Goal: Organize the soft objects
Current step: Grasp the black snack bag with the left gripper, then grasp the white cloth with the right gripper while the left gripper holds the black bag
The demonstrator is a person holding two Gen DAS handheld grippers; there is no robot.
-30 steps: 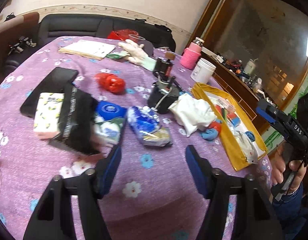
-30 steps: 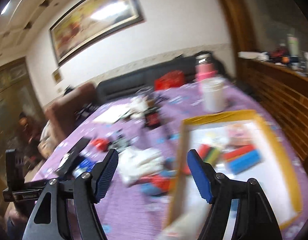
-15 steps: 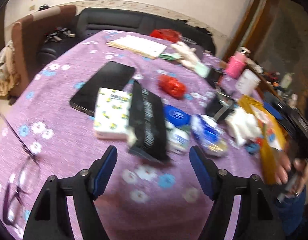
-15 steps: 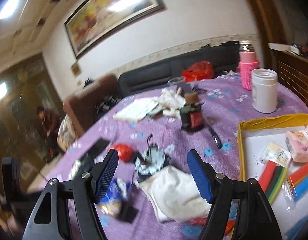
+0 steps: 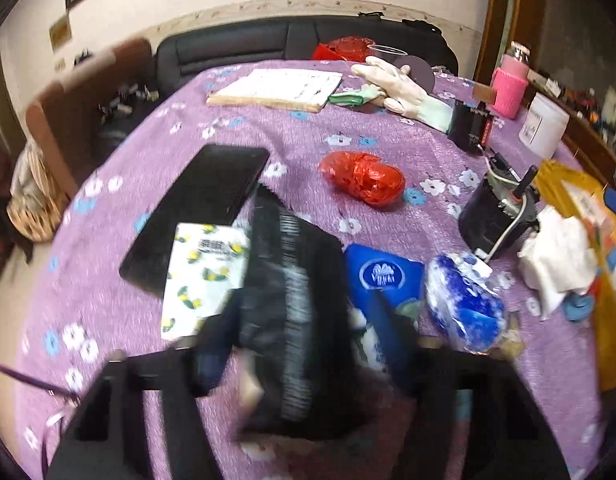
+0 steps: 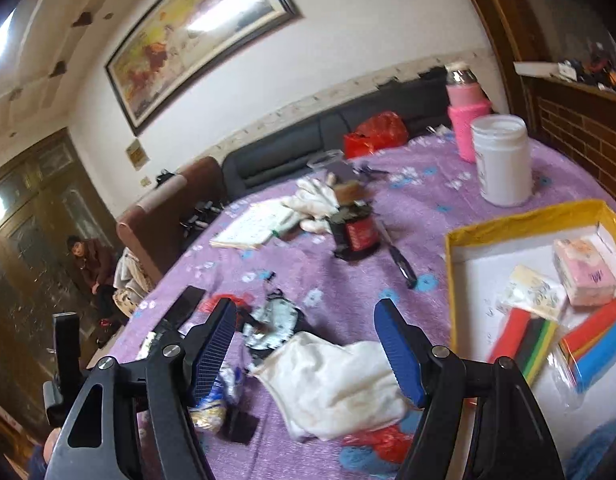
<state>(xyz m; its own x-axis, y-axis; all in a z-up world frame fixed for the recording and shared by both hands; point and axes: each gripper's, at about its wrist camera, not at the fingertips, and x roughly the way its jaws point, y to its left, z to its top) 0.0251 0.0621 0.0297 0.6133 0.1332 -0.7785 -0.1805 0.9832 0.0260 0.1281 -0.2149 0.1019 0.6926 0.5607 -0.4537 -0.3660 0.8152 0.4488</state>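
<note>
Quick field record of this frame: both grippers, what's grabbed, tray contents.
left gripper: jaws have just been closing, now around black pouch
right gripper: open, nothing held, above white cloth
yellow tray: pink tissue pack, coloured blocks
table: purple floral cloth, phone, red wrapped item

Beyond my jaws, a dark sofa runs along the white wall. Above it hangs a framed painting, catching glare. A brown armchair sits left; wood panelling stands right.
</note>
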